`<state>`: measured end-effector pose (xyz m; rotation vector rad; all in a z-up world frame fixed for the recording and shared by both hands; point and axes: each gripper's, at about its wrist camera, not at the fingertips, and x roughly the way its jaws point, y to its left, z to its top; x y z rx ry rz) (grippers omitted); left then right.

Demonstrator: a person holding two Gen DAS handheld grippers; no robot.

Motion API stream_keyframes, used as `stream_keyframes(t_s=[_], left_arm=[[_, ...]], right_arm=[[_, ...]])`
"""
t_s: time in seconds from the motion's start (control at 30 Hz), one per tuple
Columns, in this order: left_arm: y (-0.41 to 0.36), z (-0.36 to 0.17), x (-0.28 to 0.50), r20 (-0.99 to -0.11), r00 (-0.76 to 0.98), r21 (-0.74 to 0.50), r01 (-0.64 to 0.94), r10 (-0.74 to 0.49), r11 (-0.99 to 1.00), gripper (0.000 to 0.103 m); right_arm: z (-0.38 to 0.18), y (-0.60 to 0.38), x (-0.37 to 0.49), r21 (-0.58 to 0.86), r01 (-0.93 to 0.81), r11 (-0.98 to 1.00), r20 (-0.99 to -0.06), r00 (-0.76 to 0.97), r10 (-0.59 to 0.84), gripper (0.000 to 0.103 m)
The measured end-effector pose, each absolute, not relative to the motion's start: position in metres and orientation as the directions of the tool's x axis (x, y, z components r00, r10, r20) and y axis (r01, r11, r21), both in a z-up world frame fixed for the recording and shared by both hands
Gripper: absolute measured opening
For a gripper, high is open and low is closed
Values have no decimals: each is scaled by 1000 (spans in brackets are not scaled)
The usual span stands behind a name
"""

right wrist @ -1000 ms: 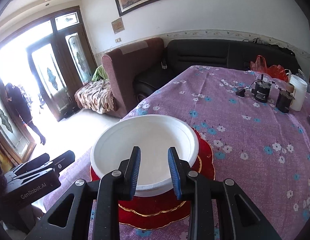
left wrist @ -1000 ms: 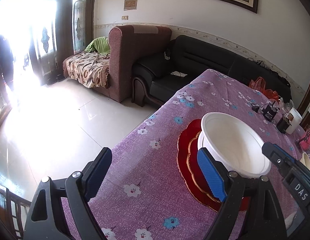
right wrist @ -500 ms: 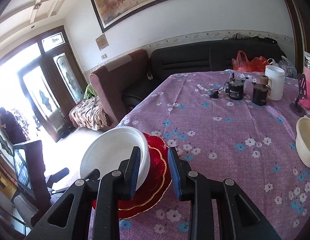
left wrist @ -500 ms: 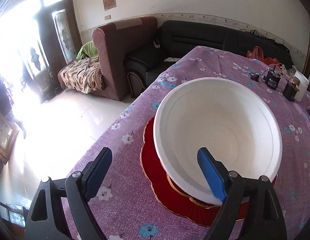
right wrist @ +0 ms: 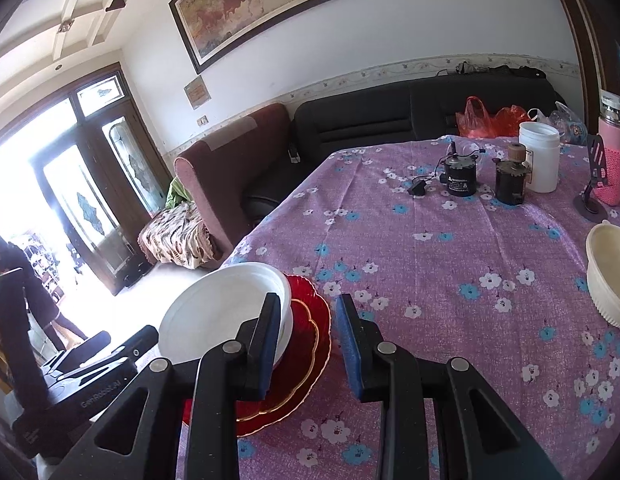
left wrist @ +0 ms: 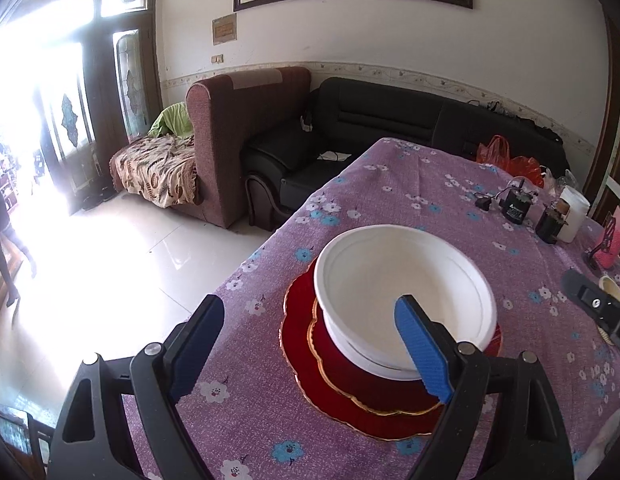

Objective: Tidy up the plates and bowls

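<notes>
White bowl (left wrist: 404, 300): stacked on the red plates (left wrist: 350, 384), near the table edge closest to the sofa.
Red plates: two, gold-rimmed, nested on the purple floral tablecloth (right wrist: 430, 256).
Left gripper (left wrist: 310, 348): fingers spread wide — nothing between them, right pad in front of the bowl's near rim.
Right gripper (right wrist: 308, 340): fingers parted with a narrow gap, empty — just beside the stack.
Cream bowl (right wrist: 610, 276): at the right table edge, well apart from the stack.
Far end: white jar (right wrist: 539, 162), two dark motors, pink bottle.

Black left tool (left wrist: 310, 344) and right tool (right wrist: 308, 338), blue ribbed pads, silver screws.
</notes>
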<state>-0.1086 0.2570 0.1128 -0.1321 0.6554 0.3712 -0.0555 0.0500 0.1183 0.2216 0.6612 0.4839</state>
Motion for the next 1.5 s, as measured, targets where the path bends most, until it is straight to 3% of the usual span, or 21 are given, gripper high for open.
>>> stream_keyframes(t_s=[0.07, 0.13, 0.33, 0.57, 0.73, 1.13, 1.33, 1.5], left_arm=[[246, 122, -114, -591, 752, -1, -362, 292, 932, 88], [233, 131, -119, -567, 769, 15, -348, 295, 937, 97], [188, 144, -121, -538, 797, 91, -269, 275, 959, 97], [138, 147, -123, -523, 820, 144, -183, 232, 973, 97], [109, 149, -119, -519, 826, 180, -145, 219, 973, 97], [34, 139, -94, -541, 821, 270, -33, 180, 962, 97], [16, 138, -62, -650, 760, 156, 104, 23, 982, 97], [1, 139, -33, -710, 696, 26, 185, -112, 982, 97]], right_arm=[[118, 46, -58, 345, -357, 868, -533, 687, 494, 34], [119, 41, -62, 336, -353, 873, -528, 697, 486, 41], [124, 15, -73, 313, -330, 890, -515, 728, 452, 55], [123, -31, -87, 278, -269, 922, -509, 773, 379, 58], [121, -67, -95, 281, -220, 934, -493, 802, 337, 67], [116, -167, -88, 327, -71, 942, -495, 836, 235, 68], [126, -231, -73, 334, 29, 942, -510, 846, 154, 68], [125, -290, -50, 356, 132, 925, -584, 804, 110, 68]])
